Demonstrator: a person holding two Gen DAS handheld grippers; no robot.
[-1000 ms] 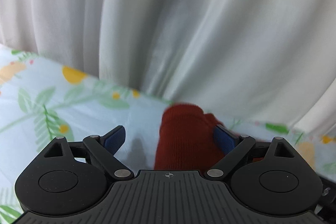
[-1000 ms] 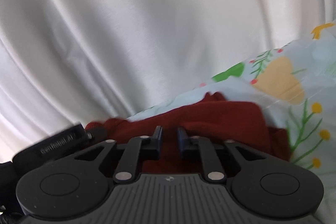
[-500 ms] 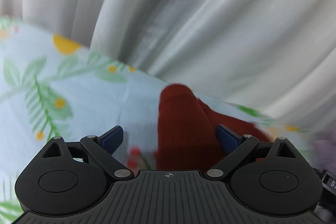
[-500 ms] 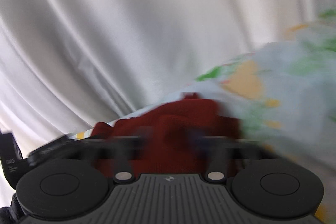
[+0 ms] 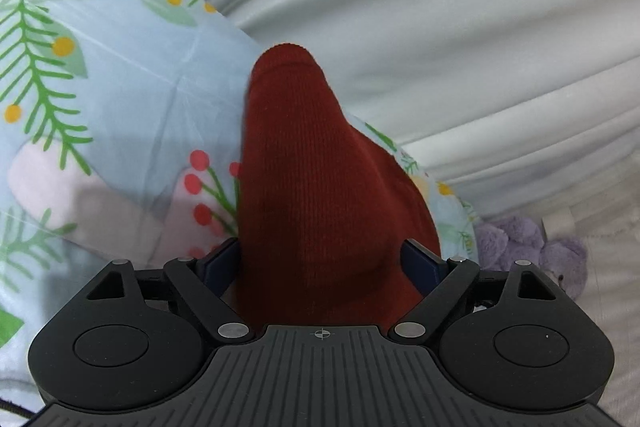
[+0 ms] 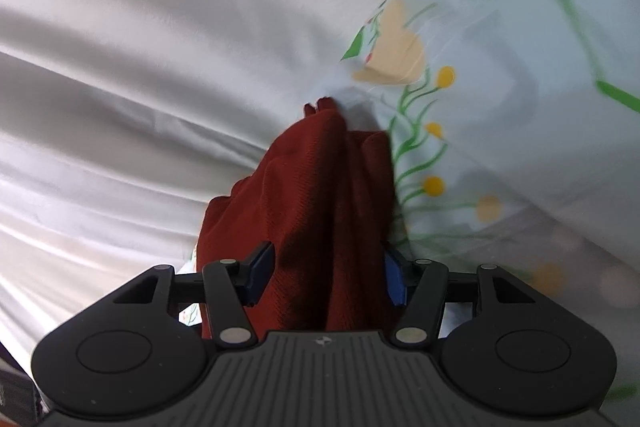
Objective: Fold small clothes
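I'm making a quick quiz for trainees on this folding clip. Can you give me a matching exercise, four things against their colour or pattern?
Things:
1. knitted garment
2. curtain
3. sheet
4. plush toy

Descriptions:
A. purple
B. pale blue with leaves and berries
C. dark red
D. plain white, hanging in folds

Pairs: 1-C, 2-D, 3-B, 4-A

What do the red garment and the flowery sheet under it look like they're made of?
Red garment: looks like a fine rib knit, matte, probably cotton or a blend; thin vertical ribs show. Floral sheet: looks like smooth thin woven fabric, printed with leaves and berries, holding sharp creases.
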